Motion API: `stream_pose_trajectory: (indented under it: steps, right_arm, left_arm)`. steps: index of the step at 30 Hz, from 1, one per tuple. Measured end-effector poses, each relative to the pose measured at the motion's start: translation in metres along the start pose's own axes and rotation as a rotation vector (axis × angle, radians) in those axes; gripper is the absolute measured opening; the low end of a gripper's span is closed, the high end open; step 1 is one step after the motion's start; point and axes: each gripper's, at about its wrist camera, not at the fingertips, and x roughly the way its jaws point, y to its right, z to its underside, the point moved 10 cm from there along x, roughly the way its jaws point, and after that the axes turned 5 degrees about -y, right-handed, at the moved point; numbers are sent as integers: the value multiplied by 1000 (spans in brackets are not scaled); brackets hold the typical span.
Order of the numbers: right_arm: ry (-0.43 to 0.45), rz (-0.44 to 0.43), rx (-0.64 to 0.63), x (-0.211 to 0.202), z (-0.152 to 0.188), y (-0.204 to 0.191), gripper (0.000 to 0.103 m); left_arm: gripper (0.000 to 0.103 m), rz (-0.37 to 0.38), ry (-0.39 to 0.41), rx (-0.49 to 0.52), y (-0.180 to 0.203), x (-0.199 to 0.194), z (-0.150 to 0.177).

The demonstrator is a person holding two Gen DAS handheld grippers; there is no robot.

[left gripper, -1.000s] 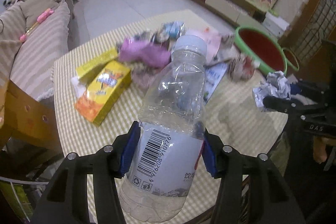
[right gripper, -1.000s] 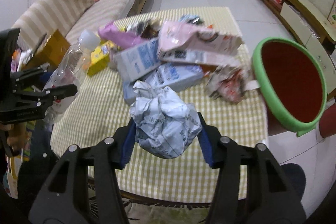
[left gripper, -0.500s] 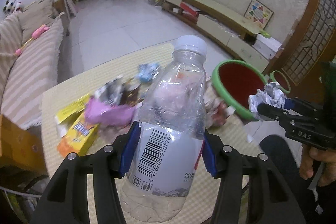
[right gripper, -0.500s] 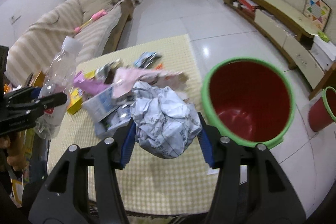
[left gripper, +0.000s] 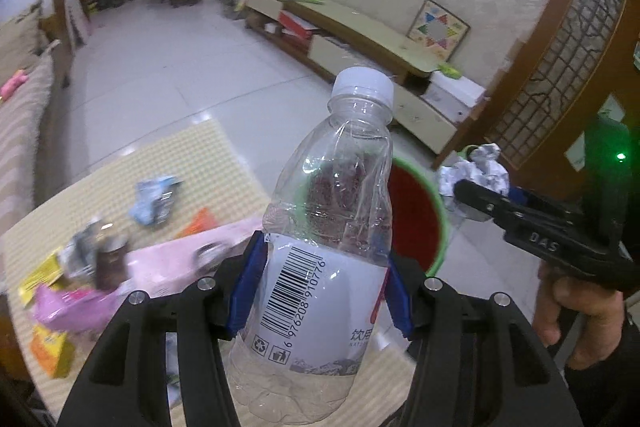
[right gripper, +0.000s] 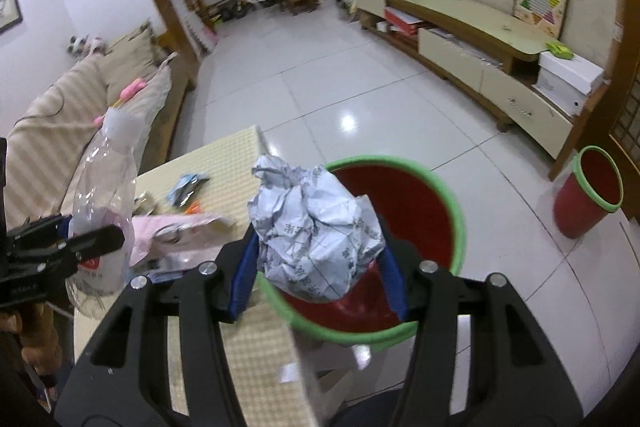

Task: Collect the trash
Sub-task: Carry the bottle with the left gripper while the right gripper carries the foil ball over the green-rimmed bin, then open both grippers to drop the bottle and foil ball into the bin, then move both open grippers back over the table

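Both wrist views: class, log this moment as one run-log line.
left gripper: shut on bottle | right gripper: shut on paper ball, above red bin

Table (left gripper: 224, 163), covered in yellow-checked cloth, carries scattered trash: blue-white wrapper (left gripper: 154, 199) near far edge, orange scrap (left gripper: 200, 221) just beside it, long pink carton (left gripper: 188, 259) across middle, magenta bag (left gripper: 76, 307) and yellow-orange box (left gripper: 52, 351) toward left end. White tiled floor (right gripper: 320, 87) bears large red bin with green rim (right gripper: 460, 227) just beside table edge, smaller red bin (right gripper: 588, 193) well apart.
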Motion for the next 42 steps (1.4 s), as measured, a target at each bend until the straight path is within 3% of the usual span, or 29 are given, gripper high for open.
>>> stream_pose_trajectory:
  steps: [7,14,22,23,24,26,27,32,42]
  right_arm:
    - [-15,22,14,18,-10,35,52]
    - [-45,33,34,38,-13,55,52]
    - [-73,57,-17,53,-10,54,54]
    - [-77,63,-28,54,-9,51,57]
    - [-81,71,-37,56,-9,50,59]
    - [-77,81,-46,56,-10,49,71]
    - [-74,84,-53,55,-11,48,75]
    - [-46,91,-82,48,-13,42,93]
    - [-36,88,-110,34,-5,15,98]
  left_arm:
    - [52,60,-2,-16,32,42,-27]
    - [52,49,-28,-17,50,78,-47]
    - [53,53,-51,-48,52,100,-56]
    - [56,54,-50,-51,51,100,-58]
    - [72,52,-46,-55,50,99,-59]
    - [92,43,-22,-63,48,94,-63]
    - [95,40,-9,-64,47,90,-65]
    - [95,43,36,-75,41,71,-73]
    - [95,-17,96,-94,9,24,-64]
